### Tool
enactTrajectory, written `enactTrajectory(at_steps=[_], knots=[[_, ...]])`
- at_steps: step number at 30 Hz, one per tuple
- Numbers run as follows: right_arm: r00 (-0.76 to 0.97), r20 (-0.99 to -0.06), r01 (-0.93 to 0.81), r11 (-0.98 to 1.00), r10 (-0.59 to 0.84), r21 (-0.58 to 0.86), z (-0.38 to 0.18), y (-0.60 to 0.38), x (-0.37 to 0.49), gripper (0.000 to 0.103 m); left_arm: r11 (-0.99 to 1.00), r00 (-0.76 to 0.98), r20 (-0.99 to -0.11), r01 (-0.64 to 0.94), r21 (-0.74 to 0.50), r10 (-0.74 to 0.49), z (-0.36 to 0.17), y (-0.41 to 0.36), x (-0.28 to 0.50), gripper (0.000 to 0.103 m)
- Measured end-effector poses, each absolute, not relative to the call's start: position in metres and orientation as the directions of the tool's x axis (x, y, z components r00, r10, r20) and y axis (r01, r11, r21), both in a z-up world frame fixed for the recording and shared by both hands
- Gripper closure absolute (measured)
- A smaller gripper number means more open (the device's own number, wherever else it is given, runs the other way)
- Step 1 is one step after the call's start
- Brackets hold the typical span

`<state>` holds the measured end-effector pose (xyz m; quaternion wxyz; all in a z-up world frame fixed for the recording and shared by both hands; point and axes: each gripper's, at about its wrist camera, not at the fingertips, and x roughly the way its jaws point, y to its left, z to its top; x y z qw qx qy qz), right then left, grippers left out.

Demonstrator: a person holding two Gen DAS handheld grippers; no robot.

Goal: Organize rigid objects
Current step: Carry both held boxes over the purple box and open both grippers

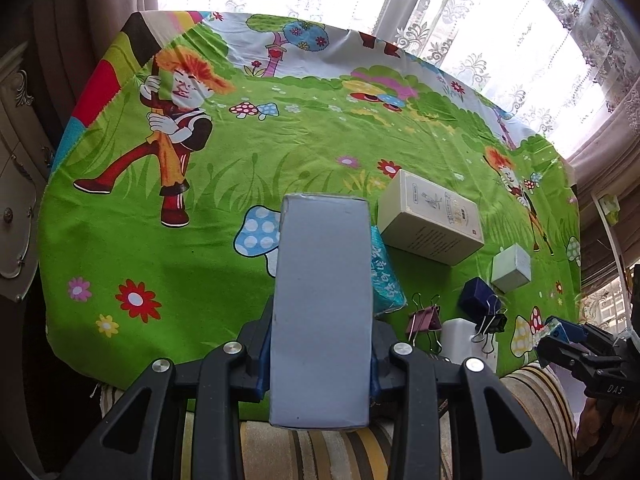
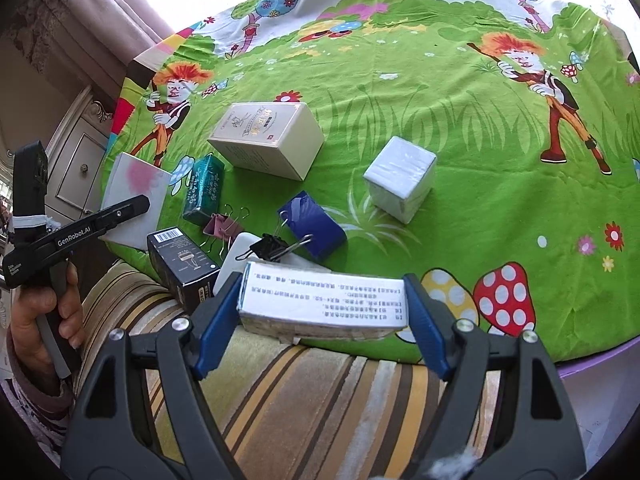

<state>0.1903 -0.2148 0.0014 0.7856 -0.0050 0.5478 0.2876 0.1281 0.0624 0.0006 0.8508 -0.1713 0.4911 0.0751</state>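
The left gripper (image 1: 322, 364) was clamped on a tall pale grey box (image 1: 322, 304), lifted over the cartoon tablecloth (image 1: 200, 248). The right gripper (image 2: 316, 322) was clamped on a flat white box with printed text (image 2: 324, 300). In the right wrist view, a cream box (image 2: 268, 140) lay at eleven o'clock of it, a white cube box (image 2: 400, 178) at one o'clock, a blue box (image 2: 314, 226) and black binder clip (image 2: 270, 246) at twelve.

Tablecloth (image 2: 400, 92): bright green, printed with cartoon figures, spotted mushrooms, flowers. Cream box (image 2: 266, 140), gold lettering. Teal packet (image 2: 203, 190). Navy box (image 2: 314, 226). Pink binder clip (image 2: 220, 226).
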Motion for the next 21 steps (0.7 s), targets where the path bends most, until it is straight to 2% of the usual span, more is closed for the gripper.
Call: enactTrajectory(at_steps=[9, 21], knots=[[0.327, -0.84, -0.44, 0.856, 0.433, 0.27, 0.033, -0.239, 0.16, 0.023, 0.945, 0.561, -0.823, -0.213, -0.248, -0.09, 0.031, 0.029, 0.115, 0.067], [0.461, -0.815, -0.36, 0.914, 0.35, 0.189, 0.062, -0.29, 0.117, 0.023, 0.946, 0.567, -0.79, -0.055, -0.32, -0.234, 0.051, -0.037, 0.102, 0.067]])
